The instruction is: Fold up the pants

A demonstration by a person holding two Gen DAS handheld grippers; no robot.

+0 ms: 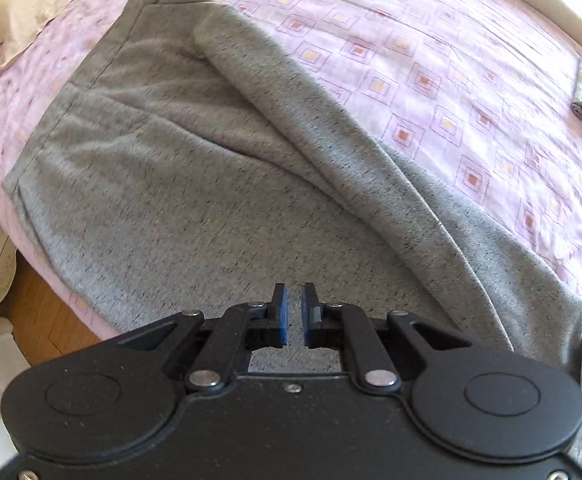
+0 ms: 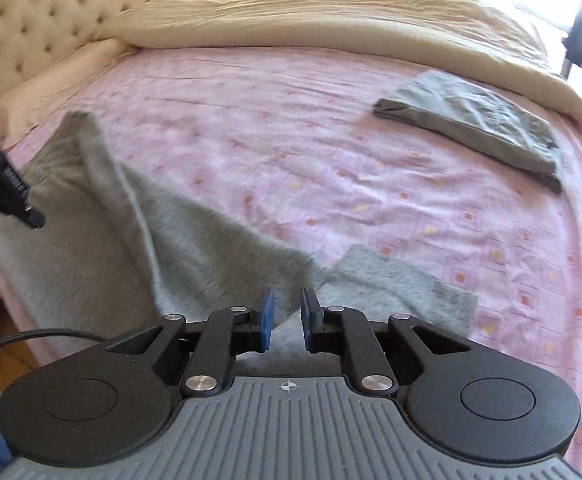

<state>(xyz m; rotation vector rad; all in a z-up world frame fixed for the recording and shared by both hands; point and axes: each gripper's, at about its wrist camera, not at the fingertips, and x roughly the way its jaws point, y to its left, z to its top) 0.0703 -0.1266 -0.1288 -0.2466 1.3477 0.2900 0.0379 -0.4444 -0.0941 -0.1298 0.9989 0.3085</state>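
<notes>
Pants lie on the pink sheet, one leg crossing the other; left gripper and right gripper hover narrow, empty; I'd align hems first.

No readable text, only a crosshair mark on the right tool grey housing
</notes>
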